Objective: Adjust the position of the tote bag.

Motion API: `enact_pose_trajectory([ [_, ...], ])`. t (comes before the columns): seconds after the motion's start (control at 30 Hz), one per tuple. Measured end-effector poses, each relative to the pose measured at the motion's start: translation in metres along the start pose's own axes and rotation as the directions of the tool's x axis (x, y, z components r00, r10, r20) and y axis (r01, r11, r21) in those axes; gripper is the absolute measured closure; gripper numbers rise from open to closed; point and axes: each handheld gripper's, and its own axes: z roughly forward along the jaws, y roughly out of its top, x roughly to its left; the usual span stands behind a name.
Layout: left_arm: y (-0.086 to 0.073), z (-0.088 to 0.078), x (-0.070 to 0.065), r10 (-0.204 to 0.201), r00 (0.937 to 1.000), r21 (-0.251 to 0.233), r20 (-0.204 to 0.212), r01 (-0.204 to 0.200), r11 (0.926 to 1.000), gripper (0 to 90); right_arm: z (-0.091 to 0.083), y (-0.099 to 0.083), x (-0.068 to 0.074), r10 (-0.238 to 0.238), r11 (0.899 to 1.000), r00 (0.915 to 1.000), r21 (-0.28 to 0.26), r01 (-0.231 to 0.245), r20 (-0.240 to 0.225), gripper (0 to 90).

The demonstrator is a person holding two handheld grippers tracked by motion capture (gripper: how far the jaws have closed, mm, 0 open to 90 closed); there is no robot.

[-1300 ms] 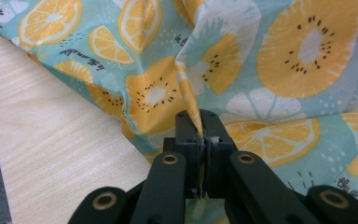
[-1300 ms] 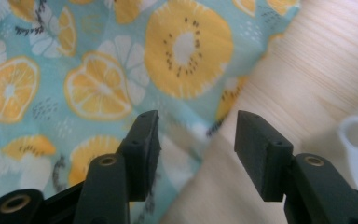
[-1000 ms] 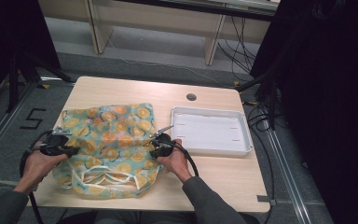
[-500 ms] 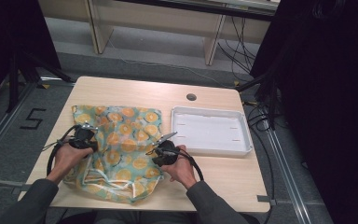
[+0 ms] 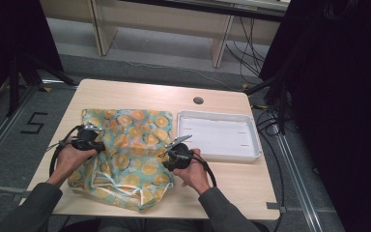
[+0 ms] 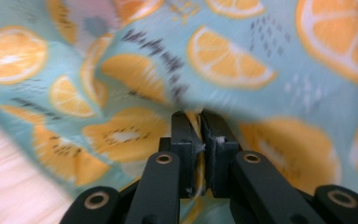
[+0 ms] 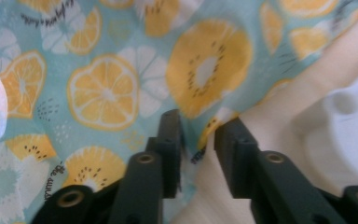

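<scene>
A fruit-print cloth [image 5: 125,154], pale blue with orange slices, lies rumpled over the left and middle of the worktop [image 5: 232,188], its near edge reaching almost to the near rim and its far edge lying flat about halfway up the board. A white cord [image 5: 107,180] loops across its near part.

The left claw [image 5: 91,140] sits at the cloth's left edge, held in the person's left hand [image 5: 68,162]. In the left gripper view its jaws stand almost together with a fold of the cloth [image 6: 196,122] pinched between them, so it has hold of the fabric there; they have eased apart very slightly in the last moment, yet the pads still press on the fold.

The right claw [image 5: 173,151] is at the cloth's right edge, in the right hand [image 5: 193,169], just beside the near left corner of a white tray [image 5: 251,151] that rests on the right part of the worktop. In the right gripper view its jaws have just been opening and now stand apart; the cloth's edge [image 7: 200,135] hangs in the gap, close to the left jaw, and seems no longer gripped, though the blur makes contact hard to judge.
</scene>
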Motion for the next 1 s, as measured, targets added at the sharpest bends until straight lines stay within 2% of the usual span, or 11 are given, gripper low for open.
enact_pose_trajectory([
  [0.07,-0.009,-0.012,0.006,0.01,0.9999,0.012,-0.006,-0.01,0.9999,83.3,-0.017,0.004,0.004,-0.008,0.998,0.999,-0.062,0.011,0.044,56.5],
  [0.13,-0.016,-0.019,0.008,0.012,0.9999,0.019,-0.004,-0.012,0.9997,83.2,-0.025,0.003,0.007,-0.013,0.996,0.9983,-0.09,0.018,0.057,52.3],
  [0.2,-0.021,-0.026,0.008,0.007,0.9999,0.007,0.012,-0.007,1.0,82.2,-0.032,0.001,0.009,-0.03,0.994,0.9993,-0.109,0.033,0.024,49.3],
  [0.3,-0.027,-0.038,0.008,0.012,0.9998,-0.008,0.018,-0.012,0.9999,80.5,-0.036,-0.004,0.016,-0.03,0.988,0.9993,-0.152,0.033,0.022,46.5],
  [0.33,-0.028,-0.042,0.008,0.004,0.9997,-0.012,0.022,-0.004,0.9999,79.2,-0.038,-0.004,0.017,-0.028,0.99,0.9996,-0.138,0.029,0.009,45.7],
  [0.4,-0.032,-0.049,0.009,-0.001,0.9998,-0.027,0.018,0.002,0.9996,75.7,-0.038,-0.003,0.018,-0.074,0.986,0.9972,-0.153,0.072,-0.01,45.0],
  [0.57,-0.043,-0.068,0.014,-0.021,0.9991,-0.019,0.037,0.022,0.9996,63.0,-0.038,-0.002,0.03,-0.079,0.984,0.9943,-0.168,0.066,-0.072,43.7],
  [0.6,-0.046,-0.073,0.014,-0.027,0.9992,-0.036,0.03,0.028,0.999,60.9,-0.037,-0.001,0.032,-0.079,0.982,0.9932,-0.178,0.062,-0.086,43.7],
  [0.77,-0.054,-0.093,0.012,-0.028,0.9987,-0.041,0.042,0.03,0.9987,50.4,-0.039,-0.001,0.044,-0.124,0.979,0.9836,-0.181,0.099,-0.131,43.1],
  [0.9,-0.06,-0.107,0.009,-0.022,0.9988,-0.066,0.044,0.025,0.9975,47.7,-0.038,-0.003,0.054,-0.187,0.973,0.9665,-0.171,0.157,-0.176,43.3],
  [1.0,-0.066,-0.116,0.007,-0.009,0.9999,-0.074,0.015,0.01,0.9972,47.0,-0.035,-0.008,0.067,-0.212,0.972,0.9529,-0.144,0.183,-0.217,43.1],
])
